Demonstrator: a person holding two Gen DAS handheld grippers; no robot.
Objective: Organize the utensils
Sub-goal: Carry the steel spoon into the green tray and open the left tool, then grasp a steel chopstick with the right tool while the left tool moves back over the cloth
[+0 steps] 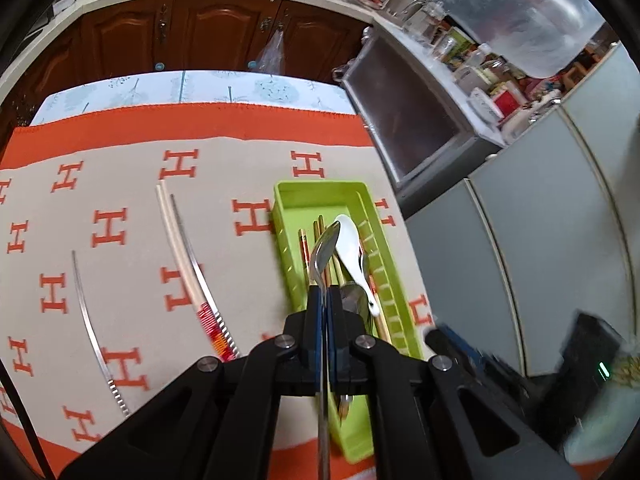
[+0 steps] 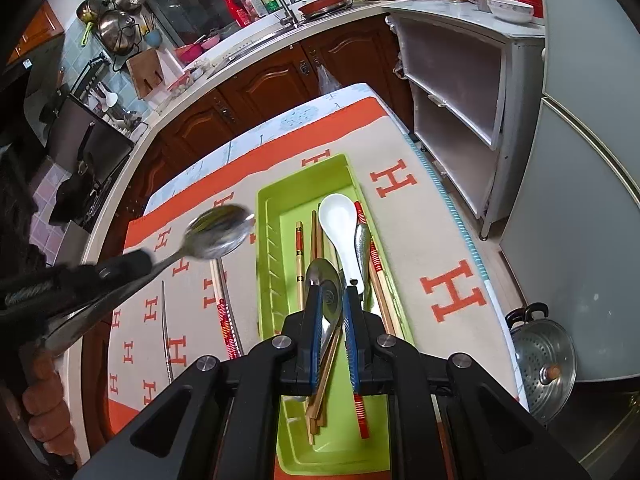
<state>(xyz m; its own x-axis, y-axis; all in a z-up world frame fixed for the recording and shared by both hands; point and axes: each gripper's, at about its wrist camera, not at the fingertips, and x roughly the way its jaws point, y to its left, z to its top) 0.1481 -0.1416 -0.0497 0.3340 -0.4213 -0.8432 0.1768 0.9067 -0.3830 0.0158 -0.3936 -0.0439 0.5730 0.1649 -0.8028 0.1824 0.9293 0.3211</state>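
My left gripper (image 1: pixel 324 290) is shut on a metal spoon (image 1: pixel 325 252) and holds it above the near part of a green utensil tray (image 1: pixel 316 194); the same spoon shows in the right wrist view (image 2: pixel 218 236), in the air left of the tray (image 2: pixel 268 240). The tray holds a white ceramic spoon (image 2: pixel 340 220), a metal spoon (image 2: pixel 326 280) and several chopsticks (image 2: pixel 300 256). My right gripper (image 2: pixel 331 292) is open and empty, just above the tray's contents. A white chopstick (image 1: pixel 176 240) and two metal chopsticks (image 1: pixel 90 320) lie on the cloth left of the tray.
The table has an orange-and-beige H-pattern cloth (image 1: pixel 120 184). Wooden cabinets (image 1: pixel 208 32) and a sink counter run behind it. A white shelf unit (image 2: pixel 460 112) and a steel steamer pot (image 2: pixel 544 360) stand to the right.
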